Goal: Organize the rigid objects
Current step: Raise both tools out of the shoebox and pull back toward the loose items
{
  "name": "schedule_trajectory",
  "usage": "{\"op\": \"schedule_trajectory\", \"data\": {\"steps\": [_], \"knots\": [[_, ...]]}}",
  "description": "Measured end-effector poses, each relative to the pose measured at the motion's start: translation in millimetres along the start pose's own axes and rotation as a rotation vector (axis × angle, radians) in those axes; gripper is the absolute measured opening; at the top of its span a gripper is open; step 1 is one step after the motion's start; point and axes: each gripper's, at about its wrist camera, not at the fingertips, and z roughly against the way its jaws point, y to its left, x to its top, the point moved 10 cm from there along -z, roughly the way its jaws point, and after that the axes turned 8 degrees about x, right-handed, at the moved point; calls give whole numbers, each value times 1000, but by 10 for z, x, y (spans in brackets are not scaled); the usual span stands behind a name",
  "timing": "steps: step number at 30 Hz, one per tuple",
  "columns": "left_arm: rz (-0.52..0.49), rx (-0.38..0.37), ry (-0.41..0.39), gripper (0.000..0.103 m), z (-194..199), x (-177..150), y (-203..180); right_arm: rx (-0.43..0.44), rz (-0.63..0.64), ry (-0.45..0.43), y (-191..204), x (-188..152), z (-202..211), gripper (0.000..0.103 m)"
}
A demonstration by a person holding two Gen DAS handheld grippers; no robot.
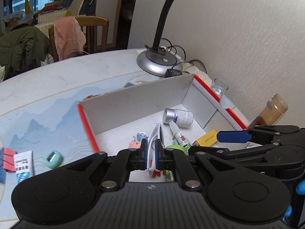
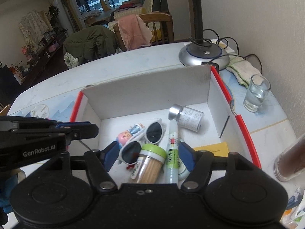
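A white cardboard box with a red rim stands on the table. On its floor lie white sunglasses, a toothpick jar with a green lid, a white glue tube, a silver-capped bottle, a cartoon figure and a yellow pack. My right gripper hangs open over the jar and tube, pads off both. My left gripper is shut over the box's left side, with the sunglasses showing through its narrow gap. A mint-green gadget, a white tube and red clips lie outside, left of the box.
A desk lamp base with cables stands behind the box. To its right, along the wall, are a glass of water, a folded cloth and a brown jar. Chairs draped with clothes stand beyond the table's far edge.
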Motion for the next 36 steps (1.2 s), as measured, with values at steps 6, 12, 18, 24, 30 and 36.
{"op": "schedule_trajectory", "data": {"steps": [6, 12, 18, 24, 30, 36], "knots": [[3, -6, -33, 7, 272, -83, 133, 1, 5, -26, 213, -19, 95, 75], [15, -7, -53, 7, 502, -189, 307, 14, 9, -59, 456, -52, 201, 79], [52, -7, -79, 8, 734, -311, 565, 28, 13, -89, 741, -132, 303, 83], [67, 17, -107, 8, 944, -449, 842, 49, 29, -104, 1065, -263, 346, 86], [99, 22, -115, 8, 1091, -582, 1120, 65, 52, -98, 1369, -397, 316, 87], [116, 40, -114, 31, 1174, -704, 1385, 81, 48, -88, 1615, -459, 235, 87]]}}
